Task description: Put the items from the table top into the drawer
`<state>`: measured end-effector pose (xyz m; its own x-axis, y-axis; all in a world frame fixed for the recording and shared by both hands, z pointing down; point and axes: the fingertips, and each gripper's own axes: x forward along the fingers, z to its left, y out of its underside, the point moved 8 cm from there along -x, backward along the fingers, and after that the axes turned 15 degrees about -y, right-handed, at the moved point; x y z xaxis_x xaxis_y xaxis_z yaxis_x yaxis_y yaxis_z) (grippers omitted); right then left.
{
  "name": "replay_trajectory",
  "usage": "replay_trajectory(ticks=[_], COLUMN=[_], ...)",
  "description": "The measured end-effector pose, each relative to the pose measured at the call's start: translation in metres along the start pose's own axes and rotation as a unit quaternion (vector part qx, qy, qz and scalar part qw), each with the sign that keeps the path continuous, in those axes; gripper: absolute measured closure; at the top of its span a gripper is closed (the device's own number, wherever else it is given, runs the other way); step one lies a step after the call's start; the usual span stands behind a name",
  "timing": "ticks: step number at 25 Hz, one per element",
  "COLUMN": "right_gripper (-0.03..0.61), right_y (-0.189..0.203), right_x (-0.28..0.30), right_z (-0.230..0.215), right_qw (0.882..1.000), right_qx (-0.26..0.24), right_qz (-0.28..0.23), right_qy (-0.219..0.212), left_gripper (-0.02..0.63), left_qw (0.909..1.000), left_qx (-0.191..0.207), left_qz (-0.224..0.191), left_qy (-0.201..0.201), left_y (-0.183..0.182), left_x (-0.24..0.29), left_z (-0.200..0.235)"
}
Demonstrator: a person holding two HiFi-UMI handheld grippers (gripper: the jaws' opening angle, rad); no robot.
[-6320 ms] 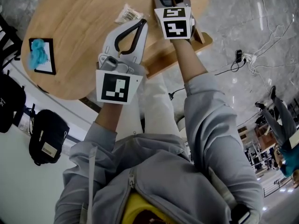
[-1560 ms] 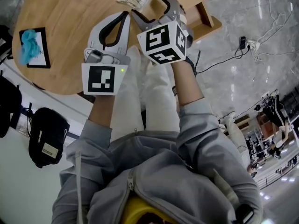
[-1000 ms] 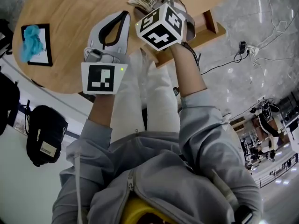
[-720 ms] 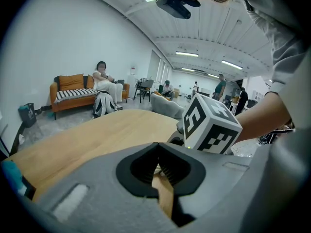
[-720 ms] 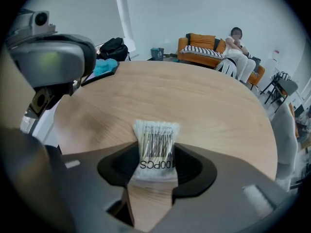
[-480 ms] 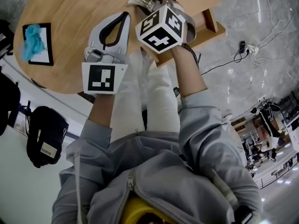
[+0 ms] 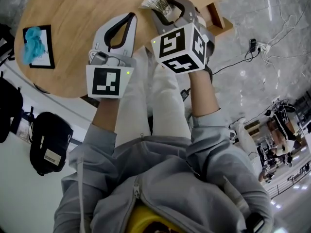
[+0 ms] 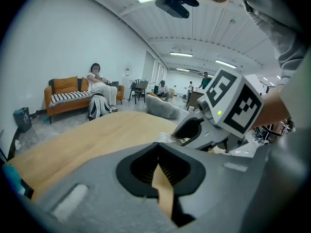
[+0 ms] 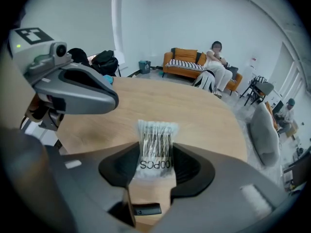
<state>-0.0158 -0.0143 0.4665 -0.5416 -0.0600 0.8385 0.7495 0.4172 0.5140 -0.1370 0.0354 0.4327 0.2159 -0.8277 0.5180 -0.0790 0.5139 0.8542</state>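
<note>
A clear packet of cotton swabs with a barcode (image 7: 157, 2) (image 9: 155, 135) is held just above the round wooden table (image 7: 73, 18). My right gripper (image 7: 163, 6) (image 9: 156, 154) is shut on it, and the packet's top sticks out past the jaws. My left gripper (image 7: 131, 16) (image 8: 158, 149) hovers over the table edge just left of it, shut with nothing in it. In the left gripper view the right gripper (image 8: 214, 125) shows with the packet (image 8: 170, 139) at its tip. The open wooden drawer (image 7: 217, 22) juts out at the table's right side.
A teal item on a black-framed card (image 7: 35, 50) lies at the table's left edge. Black bags (image 7: 48, 140) sit on the floor at left. Cables and a plug (image 7: 252, 57) lie on the floor at right. My legs are under the table's near edge.
My right gripper's jaws closed on the packet and lifted it off the table, drawing it slightly to the right. The left gripper stayed where it was.
</note>
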Motion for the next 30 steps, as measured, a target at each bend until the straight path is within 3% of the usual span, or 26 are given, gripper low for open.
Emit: replay_trajectory(ticks=[7,14,23,30], right_gripper=[0.388,0.388,0.388,0.388], right_y=[0.041,0.097,0.166,0.189], right_x=[-0.038,-0.048,-0.015,0.043], right_z=[0.019,0.042,0.056,0.06], right_qw=[0.997,0.993,0.99,0.986], right_qx=[0.057,0.111,0.131,0.13], right_qz=[-0.019,-0.002,0.059,0.099], right_qy=[0.04,0.049,0.016,-0.038], left_gripper=[0.613,0.614,0.612,0.612], left_qw=[0.9998,0.9991,0.9975,0.9971], left_qx=[0.01,0.025,0.034,0.032], left_qz=[0.001,0.006,0.021,0.031], left_qy=[0.015,0.033,0.058,0.061], left_y=[0.0,0.004,0.017,0.029], left_x=[0.002,0.005,0.0,-0.003], left_z=[-0.019,-0.042,-0.072,-0.081])
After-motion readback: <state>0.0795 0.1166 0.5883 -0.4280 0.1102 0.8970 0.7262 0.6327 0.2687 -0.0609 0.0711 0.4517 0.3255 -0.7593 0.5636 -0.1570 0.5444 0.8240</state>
